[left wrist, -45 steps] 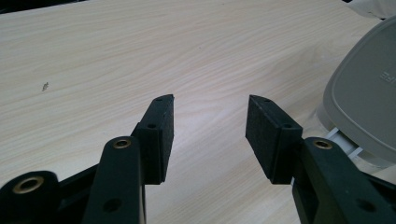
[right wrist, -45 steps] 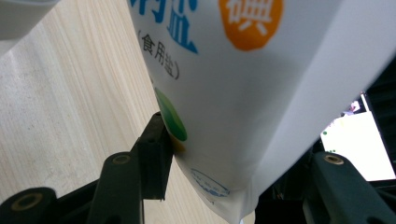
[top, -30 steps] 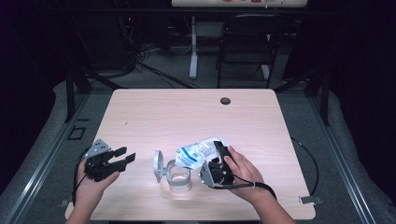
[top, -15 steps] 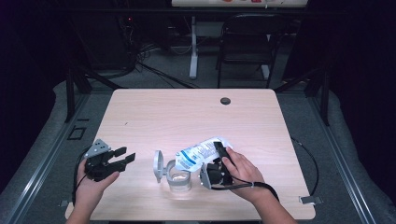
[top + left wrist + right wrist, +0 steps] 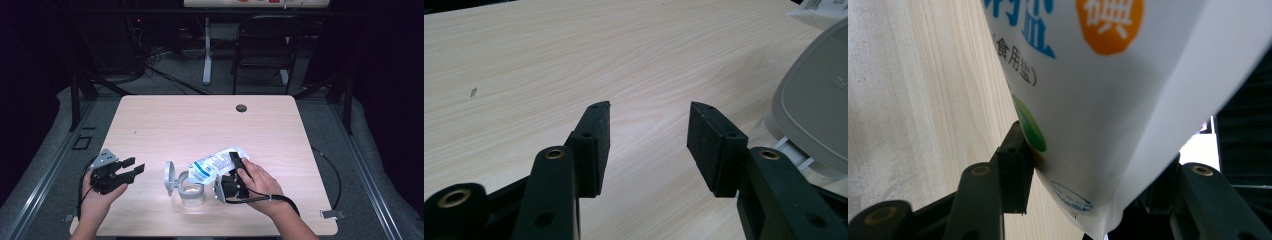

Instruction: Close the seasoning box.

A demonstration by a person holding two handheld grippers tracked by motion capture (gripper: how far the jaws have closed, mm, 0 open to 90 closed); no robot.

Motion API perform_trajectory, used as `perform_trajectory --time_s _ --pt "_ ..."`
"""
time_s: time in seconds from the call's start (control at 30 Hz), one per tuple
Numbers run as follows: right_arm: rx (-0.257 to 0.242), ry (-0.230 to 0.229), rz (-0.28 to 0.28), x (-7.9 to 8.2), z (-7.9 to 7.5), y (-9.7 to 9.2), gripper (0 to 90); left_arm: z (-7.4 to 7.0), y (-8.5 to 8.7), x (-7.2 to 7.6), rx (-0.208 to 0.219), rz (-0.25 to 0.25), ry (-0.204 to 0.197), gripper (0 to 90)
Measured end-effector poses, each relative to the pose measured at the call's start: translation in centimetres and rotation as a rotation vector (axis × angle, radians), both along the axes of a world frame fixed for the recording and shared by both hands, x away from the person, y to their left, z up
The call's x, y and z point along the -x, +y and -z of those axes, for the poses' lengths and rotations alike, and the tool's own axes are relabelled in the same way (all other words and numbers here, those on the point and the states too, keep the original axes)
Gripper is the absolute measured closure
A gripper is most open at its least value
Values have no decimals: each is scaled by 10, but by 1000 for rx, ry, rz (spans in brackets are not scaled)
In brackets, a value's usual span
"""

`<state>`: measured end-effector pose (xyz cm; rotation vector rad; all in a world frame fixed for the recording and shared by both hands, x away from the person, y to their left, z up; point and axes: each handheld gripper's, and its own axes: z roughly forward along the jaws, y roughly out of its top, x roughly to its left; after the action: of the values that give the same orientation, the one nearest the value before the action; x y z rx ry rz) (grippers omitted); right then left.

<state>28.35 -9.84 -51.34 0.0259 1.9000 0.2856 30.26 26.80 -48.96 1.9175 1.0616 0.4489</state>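
The right gripper [image 5: 235,172] clasps a white plastic salt pouch with blue print [image 5: 215,165], tilted mouth-down toward nine o'clock over a clear round glass jar [image 5: 191,192] holding a pale heap; the jar's grey hinged lid [image 5: 170,177] stands open at its ten o'clock; the right hand [image 5: 262,185] lies at four o'clock of the jar; the left gripper [image 5: 131,170], jaws apart and empty, hovers at nine o'clock over the light wooden table [image 5: 200,125], pointing toward the lid.
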Motion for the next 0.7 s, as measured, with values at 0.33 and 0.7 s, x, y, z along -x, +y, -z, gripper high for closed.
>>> perform_trajectory --time_s 0.33,0.7 --pt "23 -7 -3 -1 0 0 495 0 0 0 0 0 0 524" --pt "46 -5 -3 0 0 1 497 0 0 0 0 2 -1 523"
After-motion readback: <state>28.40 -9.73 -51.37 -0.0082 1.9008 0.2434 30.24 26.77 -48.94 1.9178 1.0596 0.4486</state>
